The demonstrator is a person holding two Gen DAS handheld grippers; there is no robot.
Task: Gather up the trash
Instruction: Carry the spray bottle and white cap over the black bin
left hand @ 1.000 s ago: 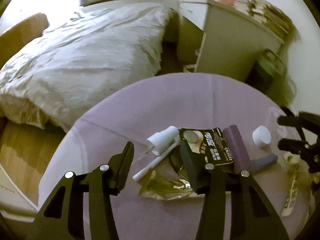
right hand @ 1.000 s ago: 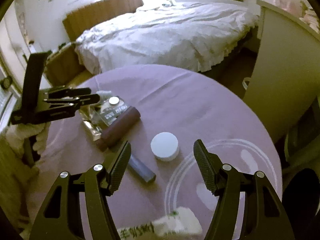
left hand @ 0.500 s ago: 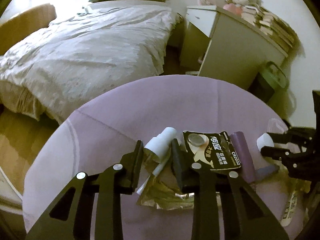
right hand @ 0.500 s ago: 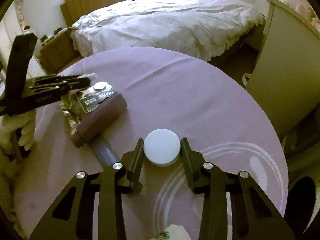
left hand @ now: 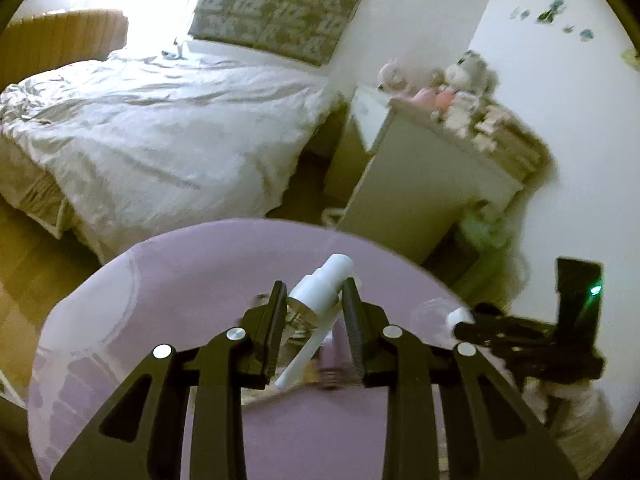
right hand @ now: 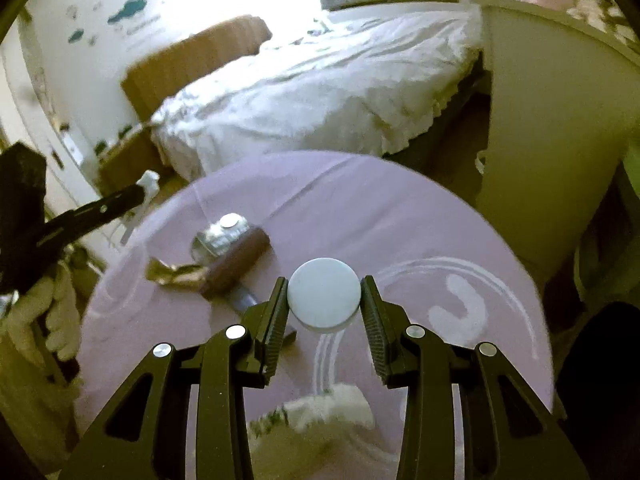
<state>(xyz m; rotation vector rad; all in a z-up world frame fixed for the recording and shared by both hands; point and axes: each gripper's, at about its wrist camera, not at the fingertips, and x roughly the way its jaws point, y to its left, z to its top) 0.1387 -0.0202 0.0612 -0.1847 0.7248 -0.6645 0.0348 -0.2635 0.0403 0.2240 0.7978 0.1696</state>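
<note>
Left wrist shows your left gripper (left hand: 314, 300) pinching the white plastic spray pump with dangling dip tube (left hand: 320, 294) above the purple round table (left hand: 192, 280); that tube could snag. Your right gripper (right hand: 324, 304) squeezes the smooth white round cap (right hand: 323, 298) edge-on, so it may pop free.

Lilac round tablecloth (right hand: 400, 216) with white swirl pattern near its right edge — white plastic spray pump (left hand: 320, 292), pale round white lid (right hand: 323, 294), maroon cylindrical tube (right hand: 236, 264), crumpled gold foil wrapper (right hand: 172, 271).
</note>
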